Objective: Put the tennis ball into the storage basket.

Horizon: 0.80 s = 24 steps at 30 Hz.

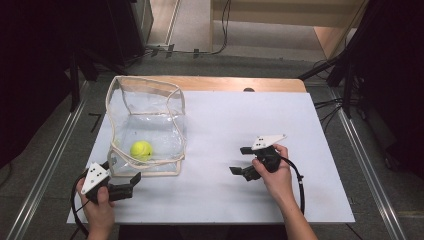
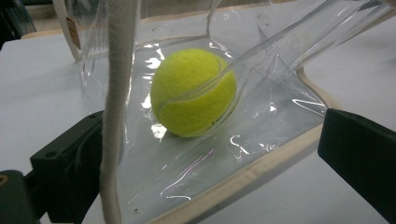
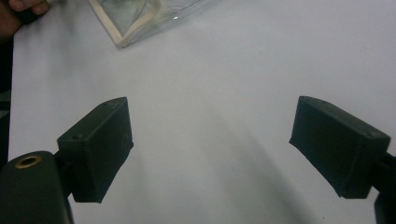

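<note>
Jaws on both tools stood apart and gripped nothing. From the high view, we had our left gripper (image 1: 121, 186) at the near corner of the clear bag (image 1: 146, 125), its jaws spread just short of the cream-trimmed lower edge, with the tennis ball (image 1: 141, 149) lying inside on the bag's floor, a little beyond those jaws. Our right gripper (image 1: 243, 160) hovered well apart from the bag, its jaws pointing across the white tabletop (image 1: 225, 200) towards it.

Looking along the left gripper's jaws, we saw the ball (image 2: 193, 92) dead ahead behind a creased wall of film, the bag's (image 2: 261, 121) cream rim strip (image 2: 116, 93) hanging straight down beside the left jaw and the bottom seam running between the two.

Along the right gripper's jaws lay bare tabletop (image 3: 210, 93), with a corner of the bag (image 3: 140, 18) far ahead to the left.

We judged the bag light, floppy and slick, likely to crumple or slide if pinched on bare film; the fabric-bound rim looked the surest hold. The ball seemed light, fuzzy and easy to grip, though apt to roll.
</note>
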{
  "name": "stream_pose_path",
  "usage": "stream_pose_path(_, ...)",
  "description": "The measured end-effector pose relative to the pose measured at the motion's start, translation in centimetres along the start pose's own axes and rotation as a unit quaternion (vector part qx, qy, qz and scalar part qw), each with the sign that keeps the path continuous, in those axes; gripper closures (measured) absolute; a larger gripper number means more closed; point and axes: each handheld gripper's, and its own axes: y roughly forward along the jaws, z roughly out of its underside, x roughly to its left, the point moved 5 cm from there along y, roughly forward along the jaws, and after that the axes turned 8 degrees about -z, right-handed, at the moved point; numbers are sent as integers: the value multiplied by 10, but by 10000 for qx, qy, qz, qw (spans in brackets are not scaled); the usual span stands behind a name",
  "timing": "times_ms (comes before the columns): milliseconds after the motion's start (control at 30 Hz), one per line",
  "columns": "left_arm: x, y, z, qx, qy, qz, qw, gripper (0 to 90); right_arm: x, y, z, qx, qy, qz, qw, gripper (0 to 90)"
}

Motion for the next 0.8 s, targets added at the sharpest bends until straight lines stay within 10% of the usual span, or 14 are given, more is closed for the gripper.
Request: stream_pose_path(800,0,0,0,1,17,-6,10000,0,-10,-23,42,-450,383,198,9981,108)
